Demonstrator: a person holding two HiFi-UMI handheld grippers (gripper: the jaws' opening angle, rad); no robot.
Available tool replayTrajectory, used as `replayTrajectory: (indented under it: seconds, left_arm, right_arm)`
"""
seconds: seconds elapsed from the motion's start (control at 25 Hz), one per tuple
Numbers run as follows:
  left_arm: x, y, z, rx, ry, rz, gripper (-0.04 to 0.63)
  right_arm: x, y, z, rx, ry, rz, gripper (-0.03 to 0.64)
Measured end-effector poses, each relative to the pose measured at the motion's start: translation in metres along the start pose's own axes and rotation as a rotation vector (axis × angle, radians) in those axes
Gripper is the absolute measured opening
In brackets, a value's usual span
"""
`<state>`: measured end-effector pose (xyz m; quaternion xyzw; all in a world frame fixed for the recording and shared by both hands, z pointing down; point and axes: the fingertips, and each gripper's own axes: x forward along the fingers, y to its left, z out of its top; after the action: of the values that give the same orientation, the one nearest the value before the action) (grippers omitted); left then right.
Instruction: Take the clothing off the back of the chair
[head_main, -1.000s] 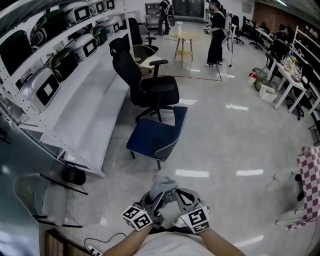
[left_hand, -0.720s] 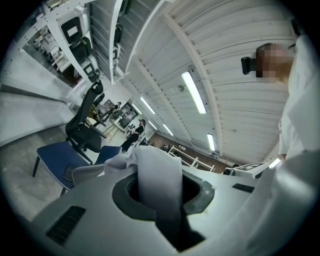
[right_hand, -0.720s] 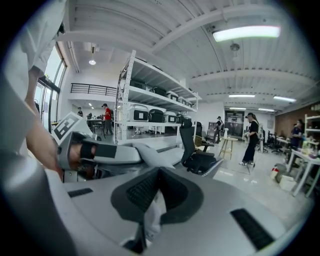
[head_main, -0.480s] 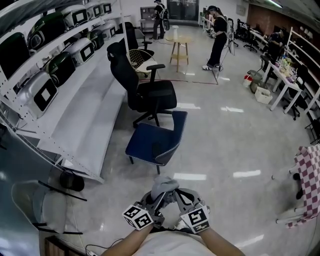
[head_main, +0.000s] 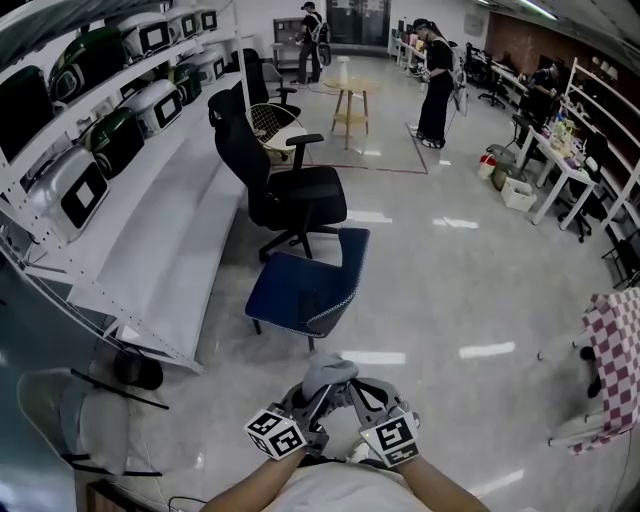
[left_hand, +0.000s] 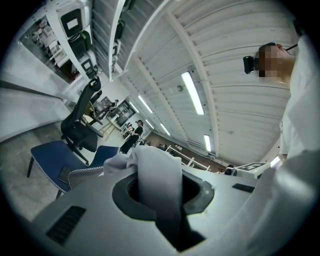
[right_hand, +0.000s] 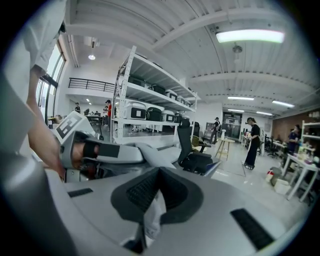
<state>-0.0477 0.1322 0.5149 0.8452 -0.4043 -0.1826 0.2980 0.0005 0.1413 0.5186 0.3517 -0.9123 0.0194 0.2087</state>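
Since the left gripper (head_main: 316, 402) and right gripper (head_main: 352, 398) are both pinched shut on the grey clothing (head_main: 328, 370) bunched near the body, removal looks done. Blue chair (head_main: 300, 288) and black office chair (head_main: 290, 195) are well apart, backs bare. Only set-down seems left.

Pale grey clothing (head_main: 328, 372) is off the chair and up in the air, bunched into a crumpled wad. It is pinched from both sides by the left tool (head_main: 318, 398) and right tool (head_main: 352, 398). The blue chair (head_main: 300, 290), trimmed in white, stands upright on the floor, well apart.
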Motion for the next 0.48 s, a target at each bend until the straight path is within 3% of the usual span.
replayTrajectory:
  seconds: [0.48]
  left_arm:
    - [-0.0002,0.0047,0.0030,-0.007,-0.007,0.012,0.077]
  right_arm:
    - [0.0045,0.0009,0.0010,-0.012,0.006,0.012,0.017]
